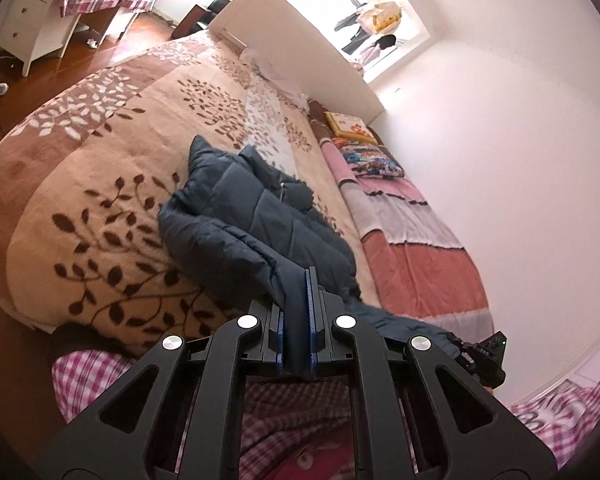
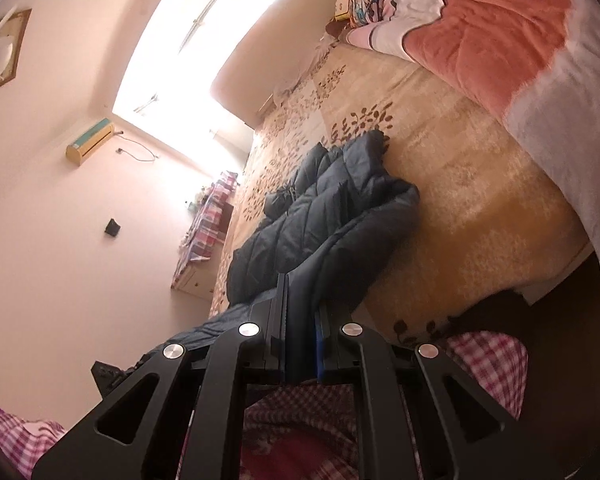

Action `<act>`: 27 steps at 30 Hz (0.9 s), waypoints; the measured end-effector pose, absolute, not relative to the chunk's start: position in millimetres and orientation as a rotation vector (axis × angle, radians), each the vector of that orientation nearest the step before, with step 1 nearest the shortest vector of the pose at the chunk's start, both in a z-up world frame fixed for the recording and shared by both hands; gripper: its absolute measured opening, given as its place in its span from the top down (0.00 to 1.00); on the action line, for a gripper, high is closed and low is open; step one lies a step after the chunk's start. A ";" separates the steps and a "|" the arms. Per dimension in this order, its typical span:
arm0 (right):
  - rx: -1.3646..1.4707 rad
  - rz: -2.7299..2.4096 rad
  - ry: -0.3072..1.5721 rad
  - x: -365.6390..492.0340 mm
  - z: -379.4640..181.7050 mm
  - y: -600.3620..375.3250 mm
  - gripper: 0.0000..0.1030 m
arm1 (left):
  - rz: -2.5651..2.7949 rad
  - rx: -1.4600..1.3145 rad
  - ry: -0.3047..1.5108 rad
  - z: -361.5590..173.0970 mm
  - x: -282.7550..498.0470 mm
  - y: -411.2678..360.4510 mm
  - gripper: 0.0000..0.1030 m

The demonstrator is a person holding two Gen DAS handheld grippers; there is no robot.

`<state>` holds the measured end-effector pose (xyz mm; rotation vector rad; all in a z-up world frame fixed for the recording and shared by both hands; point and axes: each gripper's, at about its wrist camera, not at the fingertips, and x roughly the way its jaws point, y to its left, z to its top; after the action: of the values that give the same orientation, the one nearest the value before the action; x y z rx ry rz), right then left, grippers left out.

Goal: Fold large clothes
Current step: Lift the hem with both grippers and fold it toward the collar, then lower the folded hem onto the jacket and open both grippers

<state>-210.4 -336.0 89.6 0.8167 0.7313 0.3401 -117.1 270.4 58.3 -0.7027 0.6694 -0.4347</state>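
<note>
A dark blue quilted jacket (image 1: 256,216) lies bunched on a bed with a tan leaf-patterned blanket (image 1: 100,184). My left gripper (image 1: 299,276) is shut on the jacket's near edge, with cloth pinched between its blue pads. In the right wrist view the same jacket (image 2: 312,216) stretches from the bed toward me. My right gripper (image 2: 296,280) is shut on another part of that near edge. The other gripper (image 1: 480,354) shows at the lower right of the left wrist view, with jacket cloth leading to it. The held edge is lifted off the blanket.
A pink, orange and white striped quilt (image 1: 412,240) and pillows (image 1: 360,140) lie along the wall side of the bed. A white headboard (image 1: 300,48) stands at the far end. A white nightstand (image 1: 28,24) is on the floor. My pink checked sleeve (image 1: 88,380) is below.
</note>
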 end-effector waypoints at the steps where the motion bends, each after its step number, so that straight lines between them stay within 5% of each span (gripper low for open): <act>1: 0.802 0.342 0.729 -202.8 95.7 -334.9 0.89 | -0.436 -0.695 0.666 62.8 -110.9 269.7 0.92; 16: 0.739 0.355 0.718 -42.1 153.2 -334.9 0.89 | -0.423 -0.548 0.629 135.1 25.3 253.5 0.92; 27: 0.750 0.258 0.765 128.5 132.0 -333.0 0.89 | -0.285 -0.620 0.674 120.0 183.1 250.9 0.92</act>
<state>128.5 -333.0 132.0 0.7501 0.7653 0.2584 183.1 250.9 120.0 -0.6204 0.6741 -0.2847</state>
